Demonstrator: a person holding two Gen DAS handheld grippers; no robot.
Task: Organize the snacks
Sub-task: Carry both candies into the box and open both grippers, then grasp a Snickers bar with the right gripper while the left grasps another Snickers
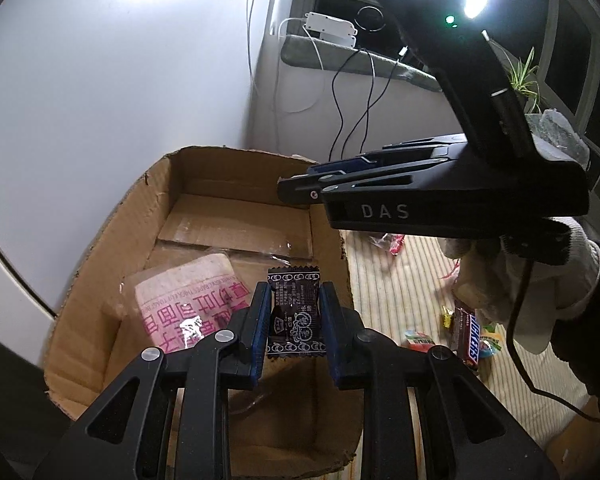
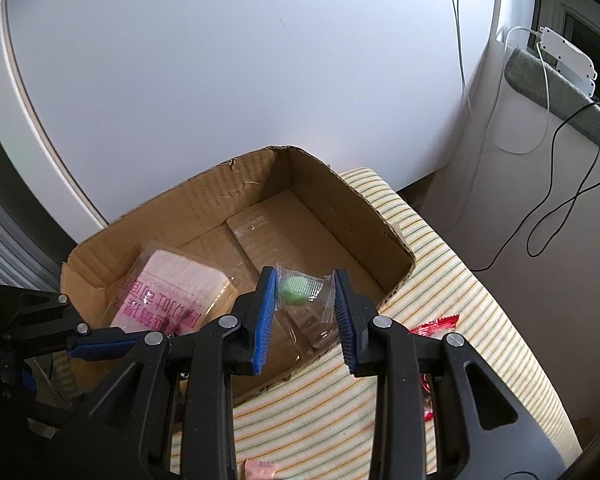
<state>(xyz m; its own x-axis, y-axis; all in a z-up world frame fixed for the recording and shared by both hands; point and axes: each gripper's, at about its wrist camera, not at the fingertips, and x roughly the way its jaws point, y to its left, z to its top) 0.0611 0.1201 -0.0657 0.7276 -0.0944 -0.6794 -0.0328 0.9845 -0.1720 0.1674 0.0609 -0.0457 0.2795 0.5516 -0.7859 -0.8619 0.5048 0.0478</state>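
At the far left of the cardboard box (image 1: 100,280), a pink-printed toast packet (image 1: 188,300) is already lying flat on the floor of the box, so at least one snack is judged sorted. Just right of it, the left gripper (image 1: 294,320) is holding a dark brown candy wrapper (image 1: 294,312) over the box interior, its blue pads clamped on the wrapper's two sides. Further right, the right gripper (image 2: 304,312) is hanging above the box's near wall, its jaws closed on a clear wrapper with a green sweet (image 2: 300,288) inside (the film is crinkling between the pads). Both pieces are hovering over the box and not yet dropped. To the right of the box, on the striped cloth (image 1: 400,280), a Snickers bar (image 1: 470,336), a few bright small candies (image 1: 418,338) and a red wrapper (image 2: 436,326) are waiting loose. By my reading the task is still in its early part: one packet in, two candies about to go in, several left.
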